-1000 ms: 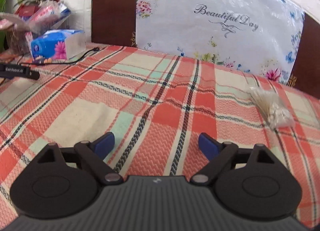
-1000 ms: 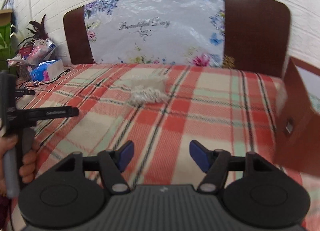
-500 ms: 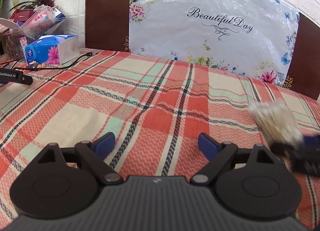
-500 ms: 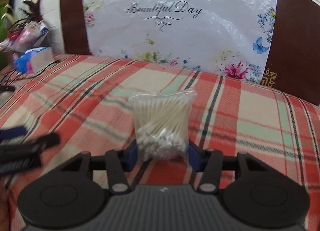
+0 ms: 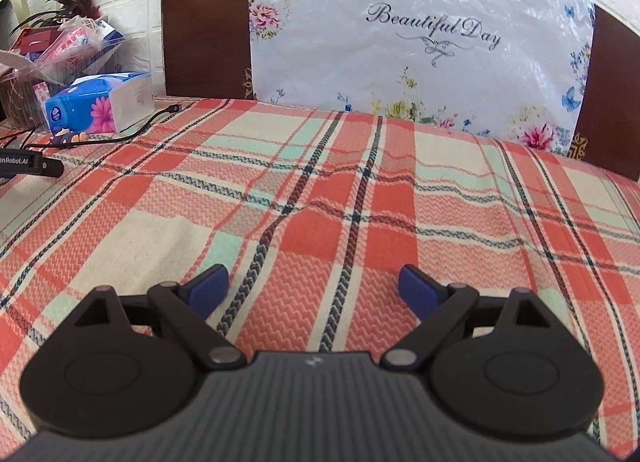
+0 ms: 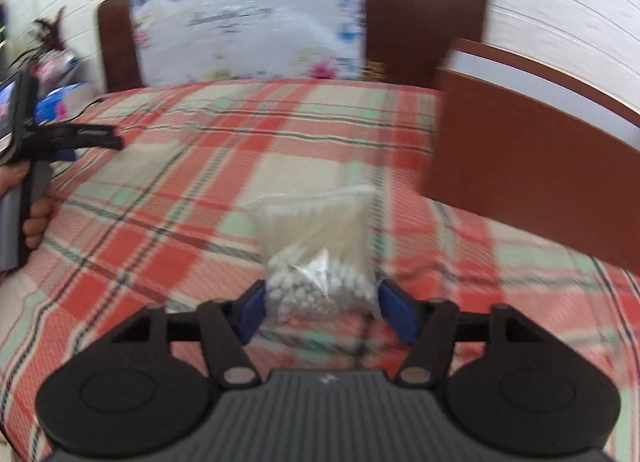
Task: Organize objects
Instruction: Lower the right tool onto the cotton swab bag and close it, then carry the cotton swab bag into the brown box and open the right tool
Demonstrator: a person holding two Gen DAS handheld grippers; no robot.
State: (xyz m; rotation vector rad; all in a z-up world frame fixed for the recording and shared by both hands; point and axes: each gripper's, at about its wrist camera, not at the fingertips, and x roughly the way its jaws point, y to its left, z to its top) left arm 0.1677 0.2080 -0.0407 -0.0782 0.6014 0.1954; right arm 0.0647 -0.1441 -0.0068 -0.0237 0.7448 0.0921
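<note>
A clear plastic bag of cotton swabs point(image 6: 318, 258) sits between the blue pads of my right gripper point(image 6: 320, 312), which is shut on its lower end and holds it above the plaid bedspread point(image 6: 200, 190). The right wrist view is motion-blurred. My left gripper point(image 5: 314, 288) is open and empty, low over the plaid bedspread point(image 5: 320, 198); the bag is out of its view. The left gripper also shows at the left edge of the right wrist view point(image 6: 60, 140), held in a hand.
A brown open drawer or box point(image 6: 532, 166) stands at the right. A blue tissue pack point(image 5: 96, 104), a clear bin of packets point(image 5: 56, 50) and a black cable point(image 5: 132, 130) lie at the far left. A floral bag point(image 5: 420, 38) leans on the brown headboard point(image 5: 204, 18).
My right gripper closed on the swab bag and lifted it back toward the right, so the brown drawer came into view. The left gripper stayed open and nearly still.
</note>
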